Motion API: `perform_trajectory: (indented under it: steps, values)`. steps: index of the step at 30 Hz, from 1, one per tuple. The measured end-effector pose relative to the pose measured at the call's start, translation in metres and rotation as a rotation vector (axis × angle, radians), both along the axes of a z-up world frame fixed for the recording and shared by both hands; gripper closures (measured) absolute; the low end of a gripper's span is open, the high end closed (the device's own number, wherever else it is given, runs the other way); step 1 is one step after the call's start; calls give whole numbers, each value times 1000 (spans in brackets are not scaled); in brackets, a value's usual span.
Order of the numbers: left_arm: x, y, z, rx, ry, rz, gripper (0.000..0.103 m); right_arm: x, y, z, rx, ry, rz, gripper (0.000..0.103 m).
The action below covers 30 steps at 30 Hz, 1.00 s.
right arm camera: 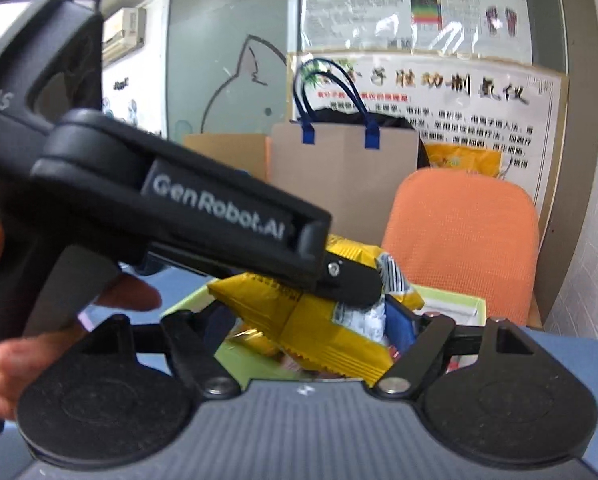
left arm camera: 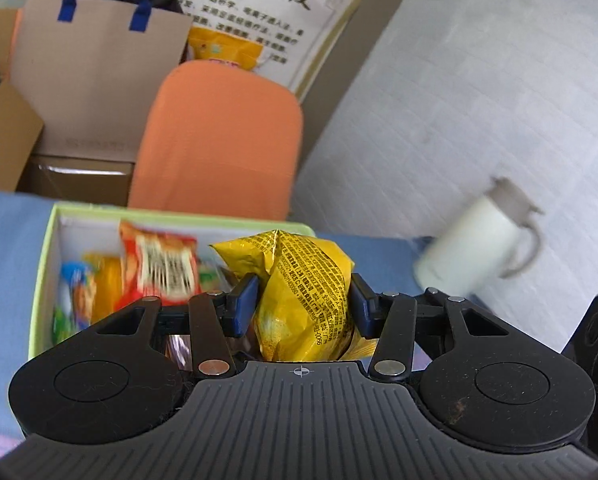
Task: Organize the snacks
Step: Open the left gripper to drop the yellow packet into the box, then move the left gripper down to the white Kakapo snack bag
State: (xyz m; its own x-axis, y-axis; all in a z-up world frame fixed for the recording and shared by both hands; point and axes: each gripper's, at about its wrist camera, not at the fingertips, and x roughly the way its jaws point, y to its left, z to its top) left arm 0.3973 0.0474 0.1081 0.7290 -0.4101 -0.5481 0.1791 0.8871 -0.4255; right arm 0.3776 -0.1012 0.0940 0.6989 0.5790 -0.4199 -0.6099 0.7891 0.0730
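Observation:
My left gripper point(left arm camera: 303, 304) is shut on a crumpled yellow snack bag point(left arm camera: 299, 264), its blue pads pressing both sides. It hangs over the near edge of a green-rimmed box point(left arm camera: 47, 248) that holds several snack packets, among them a red one point(left arm camera: 159, 264). In the right wrist view my right gripper point(right arm camera: 307, 320) has a flat yellow snack packet point(right arm camera: 327, 336) across its jaws; the right blue pad point(right arm camera: 399, 320) touches it and the left pad is hidden. The left gripper point(right arm camera: 351, 284) crosses just above, held by a hand point(right arm camera: 19, 360).
The box stands on a blue table point(left arm camera: 7, 240). A white jug with a grey lid point(left arm camera: 475, 240) sits at the table's right. Behind the table are an orange chair point(left arm camera: 219, 140), a brown paper bag with blue handles point(left arm camera: 99, 80) and cardboard boxes point(left arm camera: 3, 144).

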Motion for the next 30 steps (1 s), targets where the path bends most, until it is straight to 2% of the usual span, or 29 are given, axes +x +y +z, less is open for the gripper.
perform_trajectory:
  steps: [3, 6, 7, 9, 10, 13, 17, 21, 25, 30]
  values:
    - [40, -7, -21, 47, 20, 43, 73, 40, 7, -18, -52, 47, -13, 24]
    - [70, -8, -51, 76, 97, 63, 68, 60, 11, -39, -105, 98, -20, 20]
    - [73, -6, -59, 78, 115, 68, 61, 60, 9, -44, -112, 110, -26, 19]
    - [68, 2, -63, 46, 100, 65, 59, 53, 1, -49, -90, 103, -30, 14]
    - [63, 7, -61, 33, 82, 68, 55, 46, -4, -46, -66, 87, -37, 13]
    - [34, 20, -41, 17, 9, 100, 37, 9, -22, -31, -18, 8, -58, 10]
    - [-18, 32, -14, 2, -52, 111, 35, -54, -44, -16, 50, -73, -42, 10]
    - [-71, 42, -26, -13, -9, 99, 34, -93, -52, -34, 94, 38, -17, 10]
    - [-124, 51, -64, -8, 71, 131, 36, -109, -38, -72, 17, 148, -56, 10]
    - [-169, 63, -99, -75, 164, 157, 36, -103, -15, -99, -71, 202, -119, 10]
